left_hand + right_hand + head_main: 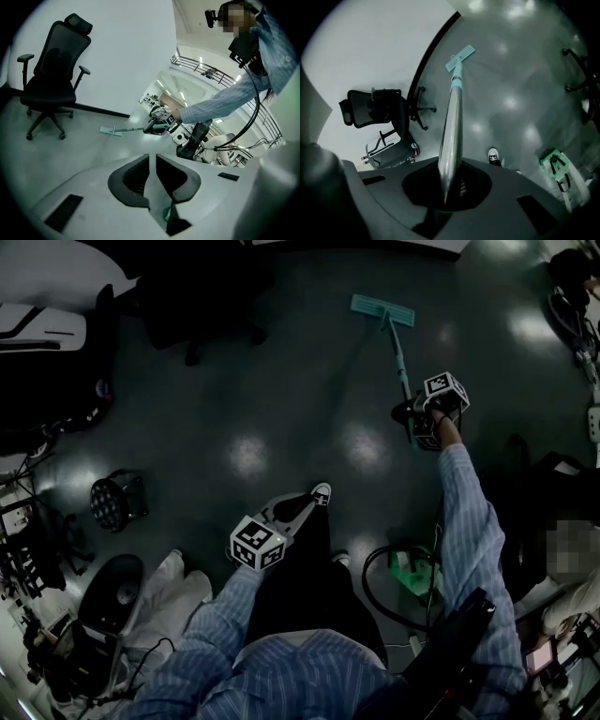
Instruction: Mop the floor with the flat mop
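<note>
Teal flat mop head (pixel 382 308) rests on glossy grey floor (pixel 281 381); right gripper (pixel 450 187) pinches its silver metal handle (pixel 452 126); left gripper (pixel 152 178) pressed together, empty.

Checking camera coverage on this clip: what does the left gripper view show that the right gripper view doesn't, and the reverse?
Left gripper view only: the person's striped sleeve, the right tool seen from outside, and the left tool with its jaws almost together and nothing between them. Right gripper view only: the mop handle clamped between its own jaws, a shoe and a green object on the floor. Both: the mop head flat on the floor and the black office chair.
</note>
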Available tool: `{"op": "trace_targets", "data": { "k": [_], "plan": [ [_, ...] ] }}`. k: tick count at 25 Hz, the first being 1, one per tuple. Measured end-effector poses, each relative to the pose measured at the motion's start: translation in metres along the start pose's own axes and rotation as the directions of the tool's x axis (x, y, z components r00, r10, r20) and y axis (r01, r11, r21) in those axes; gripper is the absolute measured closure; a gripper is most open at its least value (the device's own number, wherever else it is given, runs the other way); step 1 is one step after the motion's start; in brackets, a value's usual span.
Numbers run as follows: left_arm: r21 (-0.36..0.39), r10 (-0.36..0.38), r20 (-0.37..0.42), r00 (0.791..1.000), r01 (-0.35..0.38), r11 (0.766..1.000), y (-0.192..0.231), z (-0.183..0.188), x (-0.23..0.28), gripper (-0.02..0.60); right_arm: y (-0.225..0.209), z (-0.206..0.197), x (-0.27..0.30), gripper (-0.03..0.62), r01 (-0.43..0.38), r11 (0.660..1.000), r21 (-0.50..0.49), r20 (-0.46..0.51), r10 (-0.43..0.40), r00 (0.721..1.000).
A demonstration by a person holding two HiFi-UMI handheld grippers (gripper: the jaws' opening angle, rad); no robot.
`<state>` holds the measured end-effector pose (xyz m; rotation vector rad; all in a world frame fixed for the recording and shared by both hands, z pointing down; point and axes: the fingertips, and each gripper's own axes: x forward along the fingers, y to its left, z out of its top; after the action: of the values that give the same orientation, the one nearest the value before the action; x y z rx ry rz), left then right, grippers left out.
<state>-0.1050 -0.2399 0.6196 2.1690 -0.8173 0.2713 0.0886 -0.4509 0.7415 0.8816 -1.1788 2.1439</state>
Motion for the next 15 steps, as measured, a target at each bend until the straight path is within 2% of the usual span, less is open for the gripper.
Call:
{"op": "trace_targets", "data": {
  "k": [8, 15],
  "plan": [
    [0.050, -0.024, 0.009, 1.000, 0.024, 0.998, -0.029, -0.002, -0.003, 0.538, -0.061, -0.086, 0.006, 0.568, -0.031, 0.999, 0.015, -0.031, 0.031, 0.999],
    [0.077, -0.038, 0.004, 0.999, 0.037, 0.996, -0.081, -0.036, -0.030, 0.538, -0.112, -0.192, 0.007, 0.568, -0.090, 0.995, 0.046, -0.031, 0.092, 0.995]
  ]
}}
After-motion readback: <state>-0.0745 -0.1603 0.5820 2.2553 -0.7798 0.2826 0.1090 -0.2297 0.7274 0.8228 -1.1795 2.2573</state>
